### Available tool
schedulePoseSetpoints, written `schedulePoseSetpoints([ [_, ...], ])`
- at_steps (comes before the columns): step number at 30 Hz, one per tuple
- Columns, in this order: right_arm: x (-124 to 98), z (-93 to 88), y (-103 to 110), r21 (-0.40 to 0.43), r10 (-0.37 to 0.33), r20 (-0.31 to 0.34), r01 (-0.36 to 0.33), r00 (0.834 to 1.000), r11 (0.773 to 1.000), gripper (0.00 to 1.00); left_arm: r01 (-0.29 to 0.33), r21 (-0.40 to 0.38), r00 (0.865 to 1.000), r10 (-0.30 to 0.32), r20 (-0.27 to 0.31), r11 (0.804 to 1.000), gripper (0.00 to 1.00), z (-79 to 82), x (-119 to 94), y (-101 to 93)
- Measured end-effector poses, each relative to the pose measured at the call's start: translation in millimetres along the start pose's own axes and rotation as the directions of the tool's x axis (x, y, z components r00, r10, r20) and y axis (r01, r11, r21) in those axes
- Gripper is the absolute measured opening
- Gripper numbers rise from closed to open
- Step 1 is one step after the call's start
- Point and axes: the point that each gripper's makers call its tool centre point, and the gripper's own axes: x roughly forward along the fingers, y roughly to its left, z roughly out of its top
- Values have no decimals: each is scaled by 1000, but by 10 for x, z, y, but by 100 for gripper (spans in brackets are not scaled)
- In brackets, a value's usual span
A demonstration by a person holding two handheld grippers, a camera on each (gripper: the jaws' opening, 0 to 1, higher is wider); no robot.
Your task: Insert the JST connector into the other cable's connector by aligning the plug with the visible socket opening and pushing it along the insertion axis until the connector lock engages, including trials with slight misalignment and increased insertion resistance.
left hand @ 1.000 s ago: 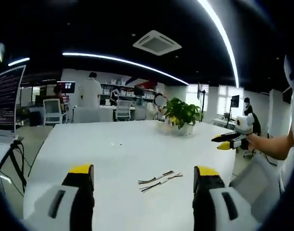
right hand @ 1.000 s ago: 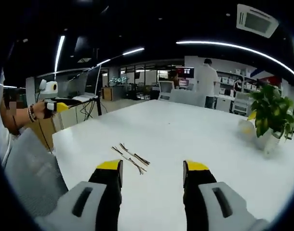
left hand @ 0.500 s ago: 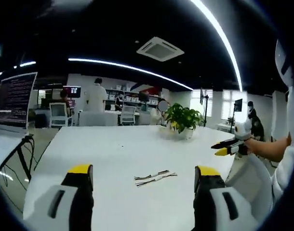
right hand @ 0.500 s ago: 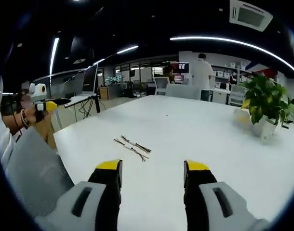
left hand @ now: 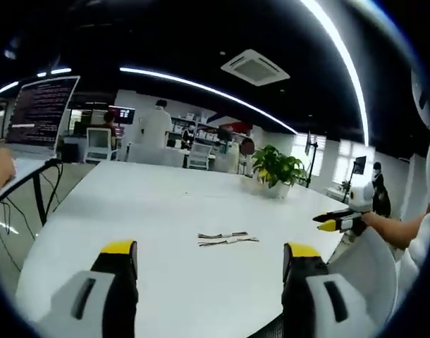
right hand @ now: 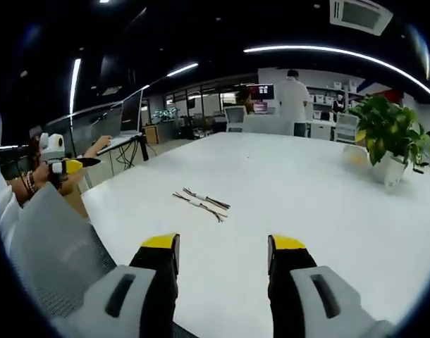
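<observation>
Two cables (left hand: pixel 228 239) (right hand: pixel 201 203) lie side by side, untouched, on the white table (left hand: pixel 151 211) (right hand: pixel 299 183), well ahead of both tools. The left gripper (left hand: pixel 208 257) hovers wide open and empty, cables at its 12 o'clock. The right gripper (right hand: pixel 222 246) hovers wide open too, cables at 11 o'clock. A potted plant (left hand: pixel 275 169) (right hand: pixel 391 144) stands beyond, at 1 o'clock.
</observation>
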Motion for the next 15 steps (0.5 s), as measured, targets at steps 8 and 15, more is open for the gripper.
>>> schedulePoseSetpoints([
  [8, -23, -68, 11, 30, -11, 0, 11, 1000, 999, 47, 28, -17, 1000, -28, -3, 999, 77, -72, -1, -57],
  [15, -16, -92, 15, 20, -16, -13, 16, 1000, 1000, 46, 42, -20, 999, -43, -20, 999, 77, -152, 37, -94],
])
